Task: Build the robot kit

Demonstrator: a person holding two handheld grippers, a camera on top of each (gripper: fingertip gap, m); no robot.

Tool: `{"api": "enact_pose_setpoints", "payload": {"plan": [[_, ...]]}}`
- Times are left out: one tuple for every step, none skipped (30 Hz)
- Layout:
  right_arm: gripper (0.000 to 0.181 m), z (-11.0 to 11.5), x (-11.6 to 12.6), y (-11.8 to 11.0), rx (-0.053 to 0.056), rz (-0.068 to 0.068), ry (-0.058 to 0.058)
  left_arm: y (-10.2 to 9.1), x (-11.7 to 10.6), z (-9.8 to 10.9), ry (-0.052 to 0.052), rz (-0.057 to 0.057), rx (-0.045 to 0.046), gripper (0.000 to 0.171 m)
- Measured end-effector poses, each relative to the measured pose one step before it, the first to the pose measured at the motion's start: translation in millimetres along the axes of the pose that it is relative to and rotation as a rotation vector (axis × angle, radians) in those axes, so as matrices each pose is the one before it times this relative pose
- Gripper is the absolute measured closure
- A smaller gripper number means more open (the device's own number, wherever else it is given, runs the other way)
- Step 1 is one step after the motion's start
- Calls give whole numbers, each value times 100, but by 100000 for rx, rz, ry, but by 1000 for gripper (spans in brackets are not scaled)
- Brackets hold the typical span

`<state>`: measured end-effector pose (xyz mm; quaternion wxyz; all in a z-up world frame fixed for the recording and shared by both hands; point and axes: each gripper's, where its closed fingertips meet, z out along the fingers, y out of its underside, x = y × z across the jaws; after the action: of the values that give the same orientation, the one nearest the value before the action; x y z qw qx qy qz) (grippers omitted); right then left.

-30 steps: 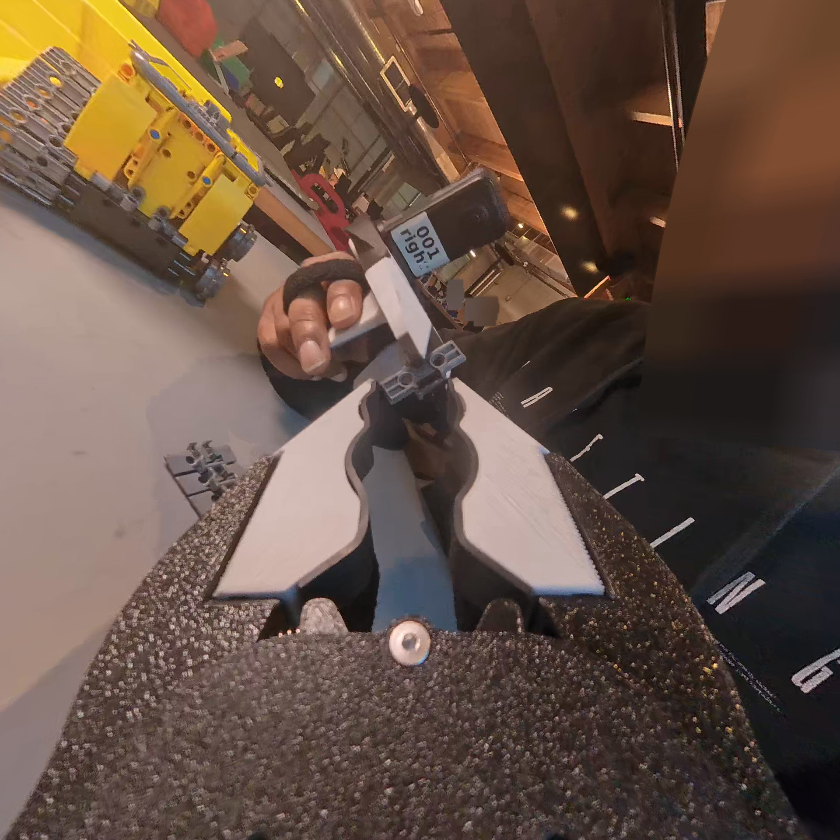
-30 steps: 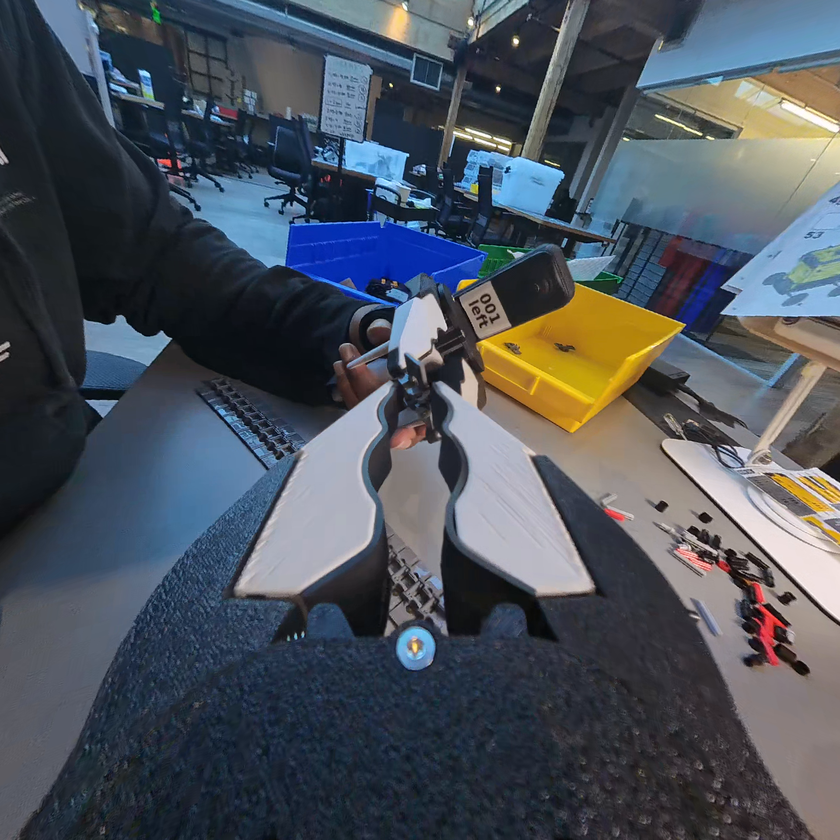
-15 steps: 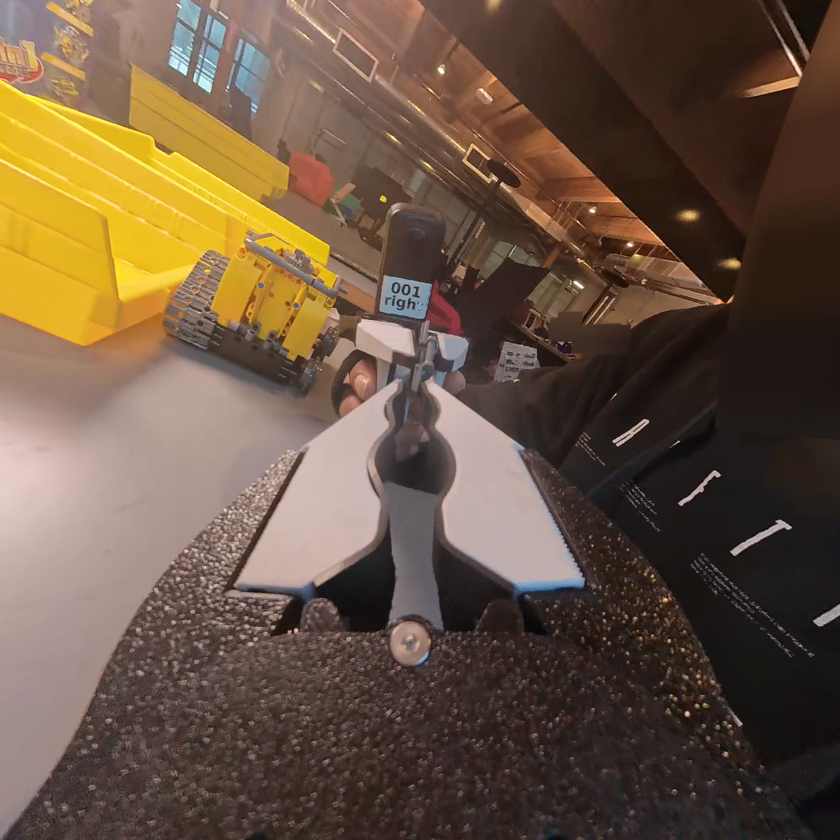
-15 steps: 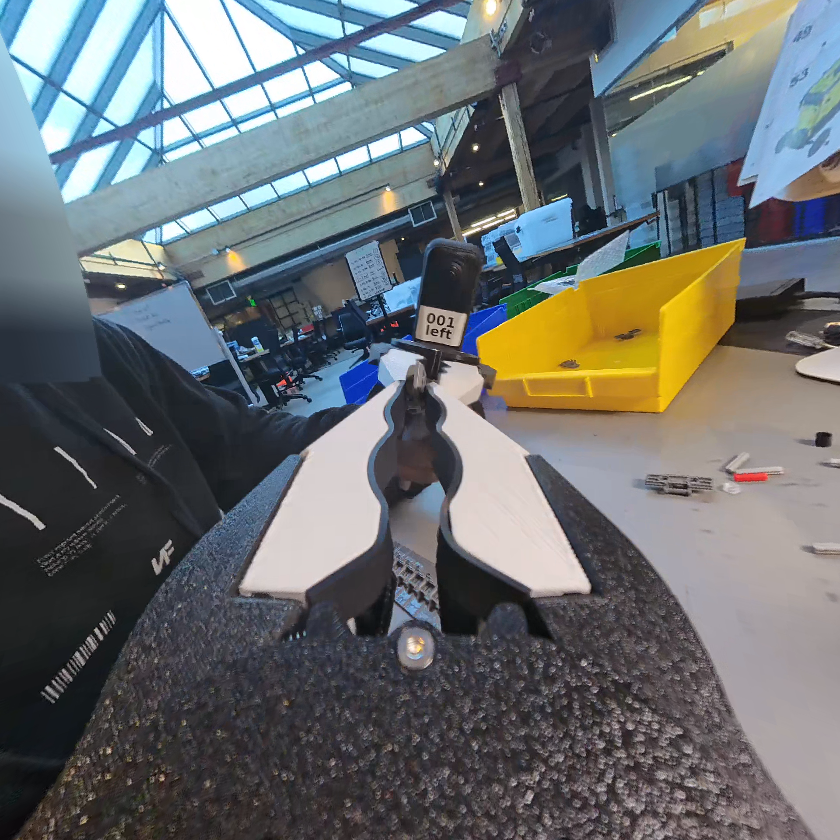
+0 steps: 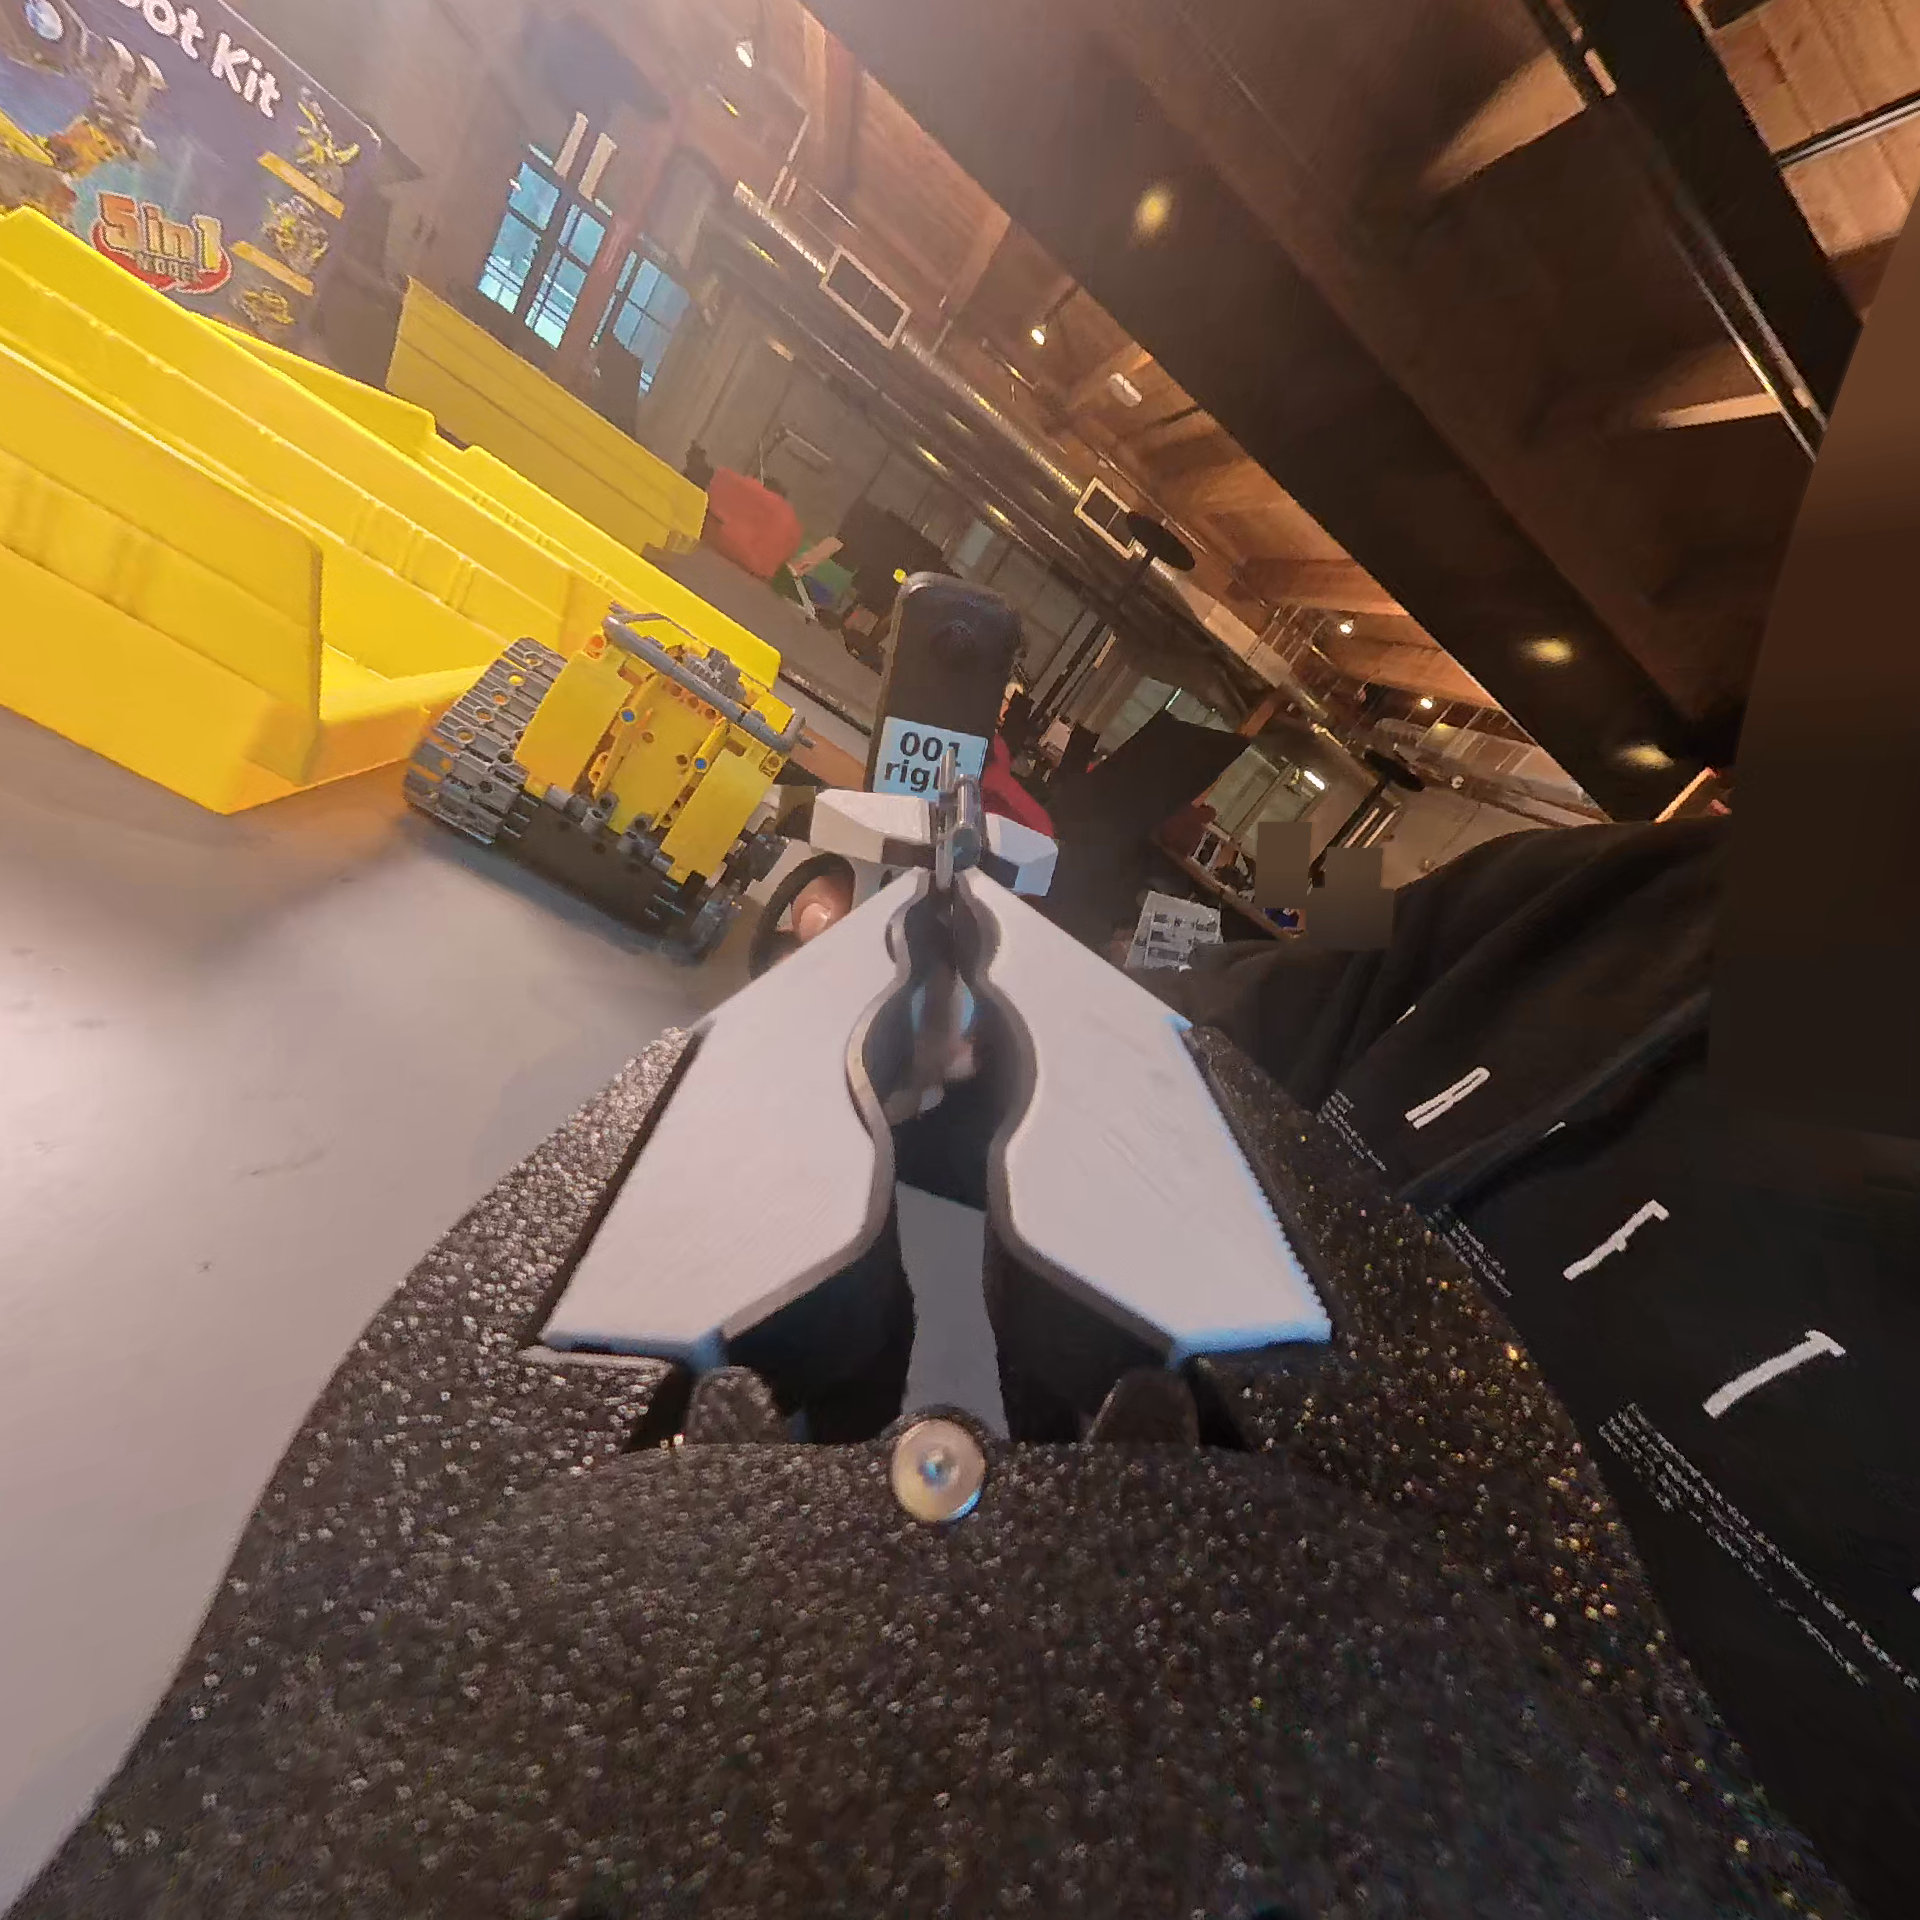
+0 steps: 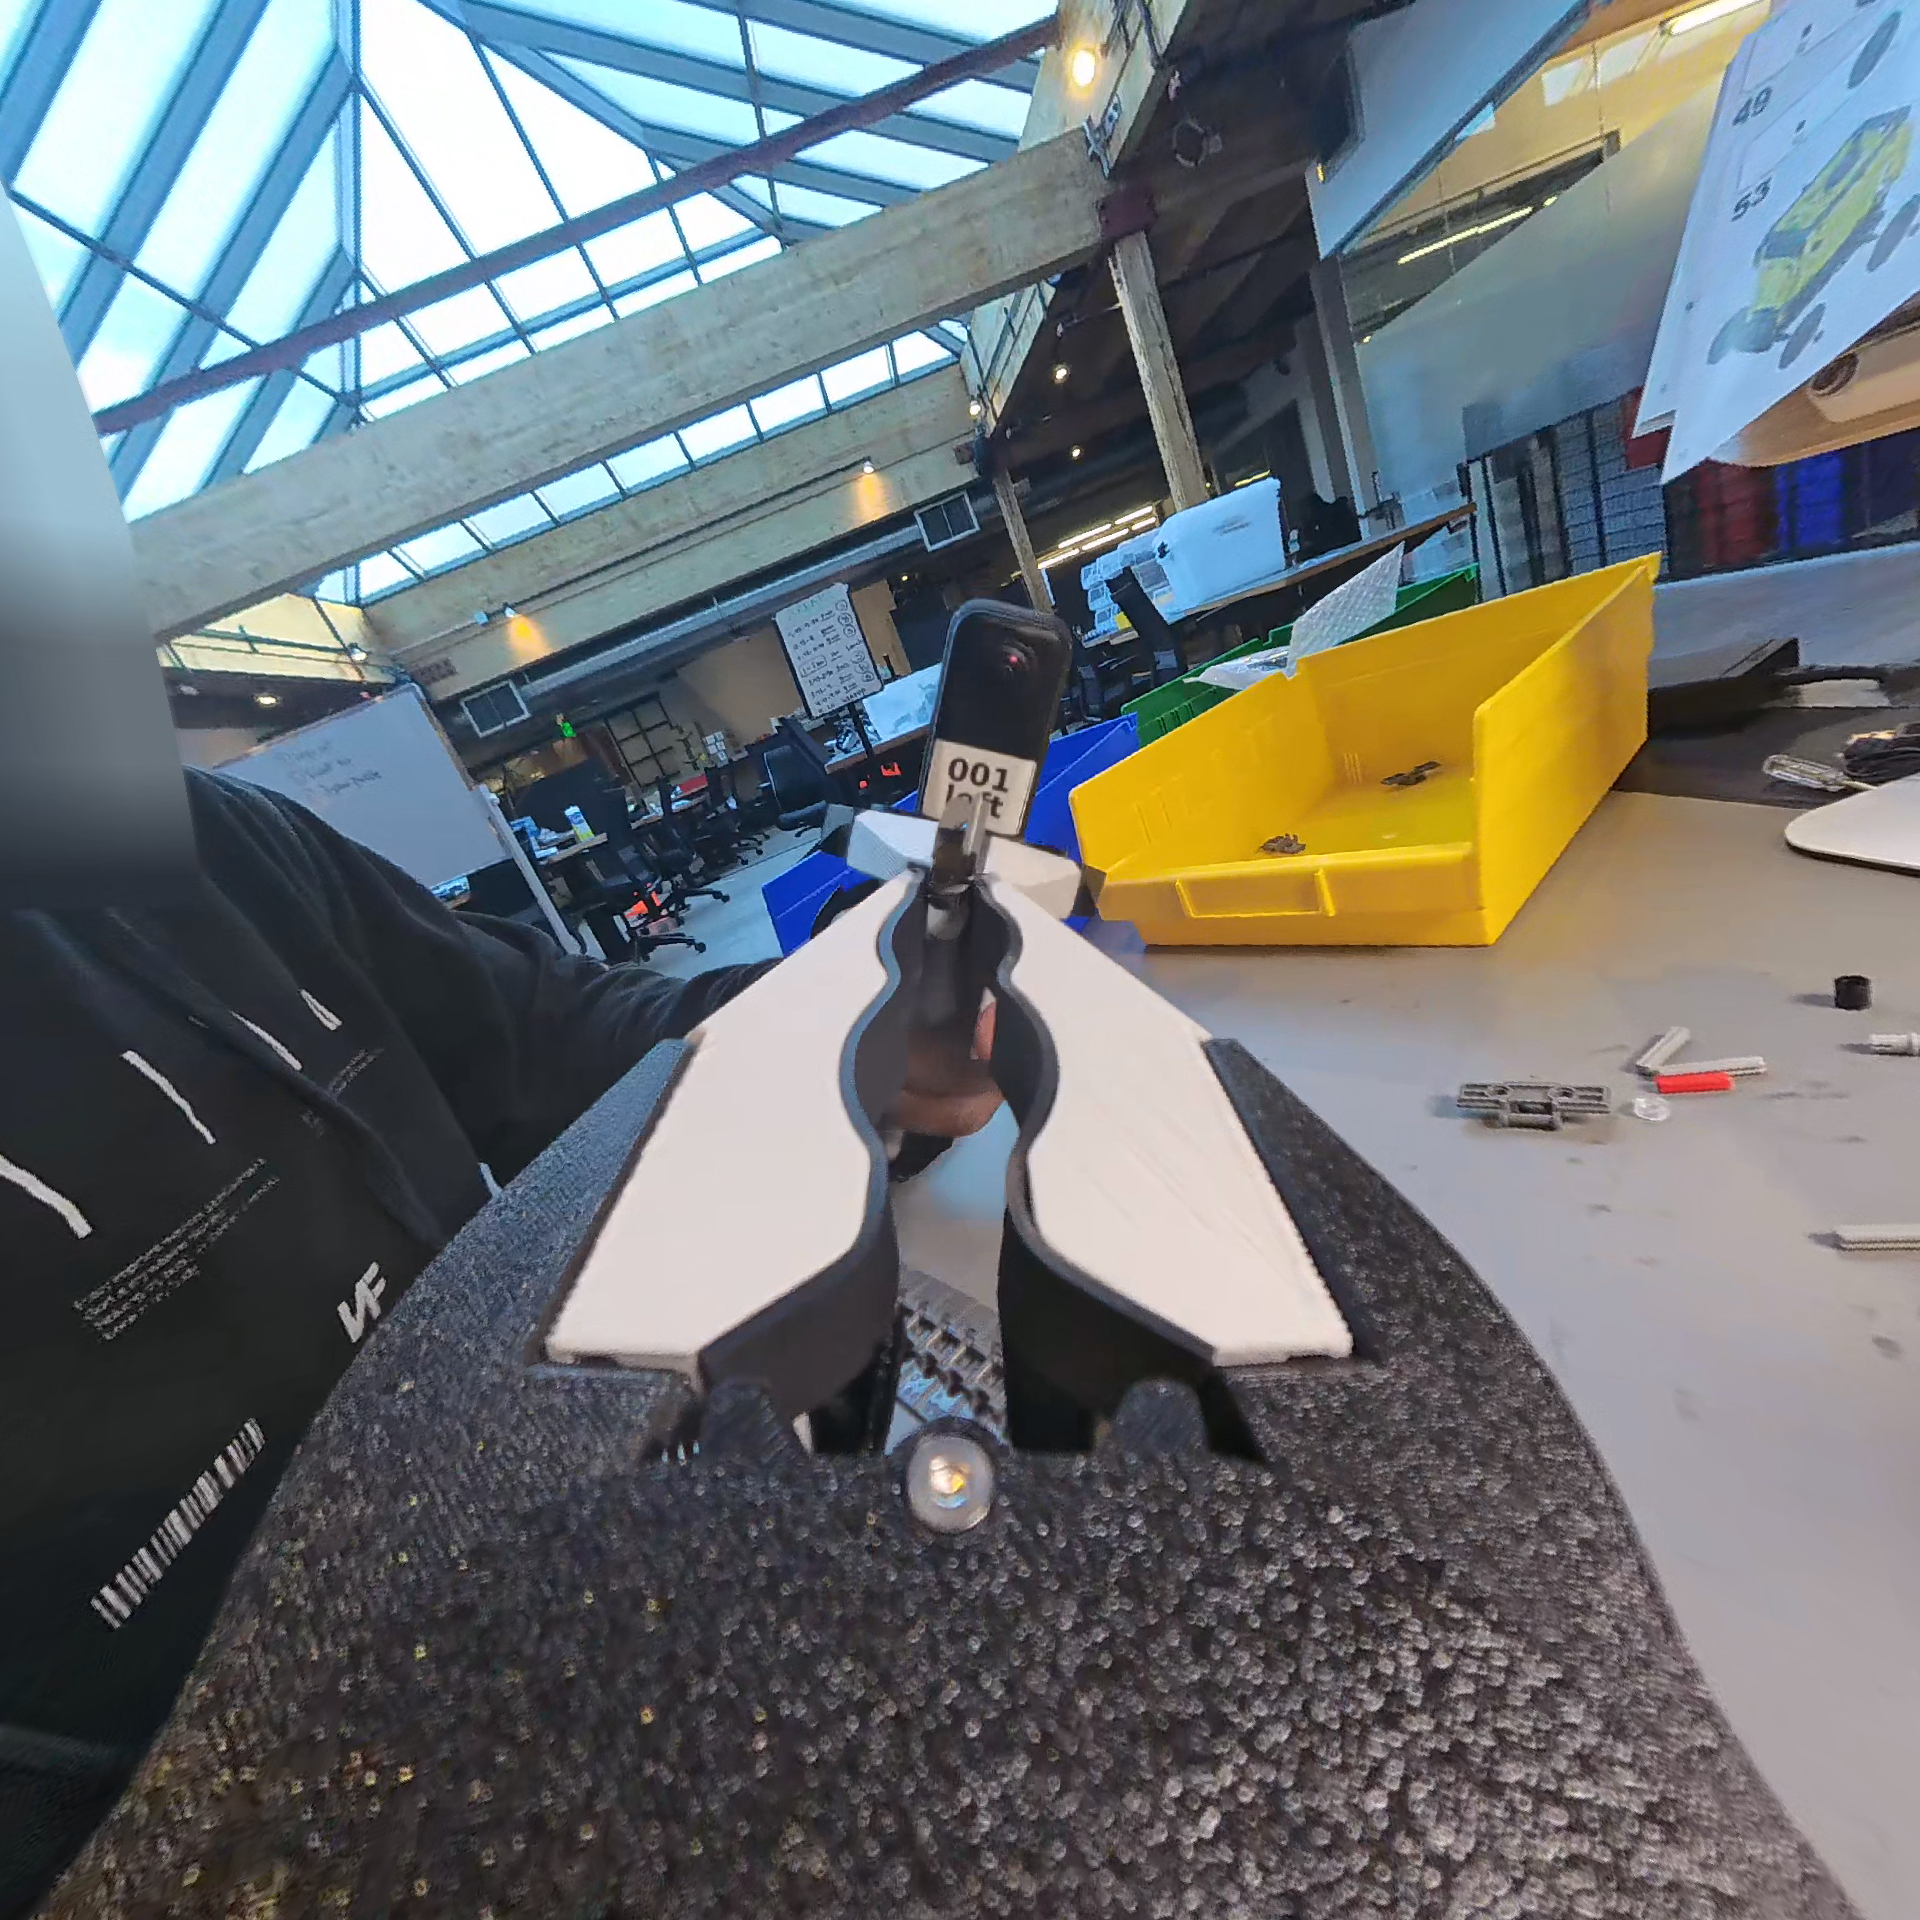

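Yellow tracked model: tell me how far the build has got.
Done: the yellow tracked model stands on the table with tracks and body fitted. In hand: the left tool and right tool meet tip to tip, both shut on a small grey part. Left: a grey frame piece, a red pin and other bits lie loose on the table, so it looks unfinished.

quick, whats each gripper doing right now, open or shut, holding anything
Left gripper: shut on a small grey building-toy piece at its tips.
Right gripper: shut on the same small piece, tip to tip with the left.
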<state>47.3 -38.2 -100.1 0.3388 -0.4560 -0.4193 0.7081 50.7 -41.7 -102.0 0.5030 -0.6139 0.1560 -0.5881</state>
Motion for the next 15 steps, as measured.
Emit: {"api": "enact_pose_setpoints", "payload": {"plan": [[173,-5,26,-145,574,-179,340,-113,-14,58,-135,-587,1445,170],[173,-5,16,-141,763,-191,274,-99,22,66,171,-729,1443,170],[173,5,33,-155,986,-506,593,-130,-1,59,13,-863,1744,170],[173,23,2,-168,1151,-432,354,-97,20,74,334,-1192,1822,171],[173,28,-22,-170,1234,-114,141,-110,67,59,721,-1550,1961,171],[173,45,0,-162,1257,130,343,-65,34,60,588,-1608,1677,171],[173,70,43,-115,956,388,425,-83,-16,24,68,-774,1457,170],[174,81,28,-83,575,770,103,-75,-14,-3,-208,177,1060,170],[174,71,5,-90,372,656,-164,-10,23,7,-107,450,262,170],[173,77,11,-82,333,373,131,-7,24,16,-305,405,-18,170],[173,84,-9,-80,322,529,213,39,17,5,-501,594,-234,170],[174,95,-59,-102,421,892,-104,131,99,45,-188,1061,-820,170],[175,111,-72,-40,127,1099,-155,161,120,62,-224,1184,-732,170],[175,107,-44,14,-208,773,73,148,61,71,-850,1056,-573,170],[175,57,-31,-63,89,394,168,-103,43,-36,-1059,1128,844,170]]}}
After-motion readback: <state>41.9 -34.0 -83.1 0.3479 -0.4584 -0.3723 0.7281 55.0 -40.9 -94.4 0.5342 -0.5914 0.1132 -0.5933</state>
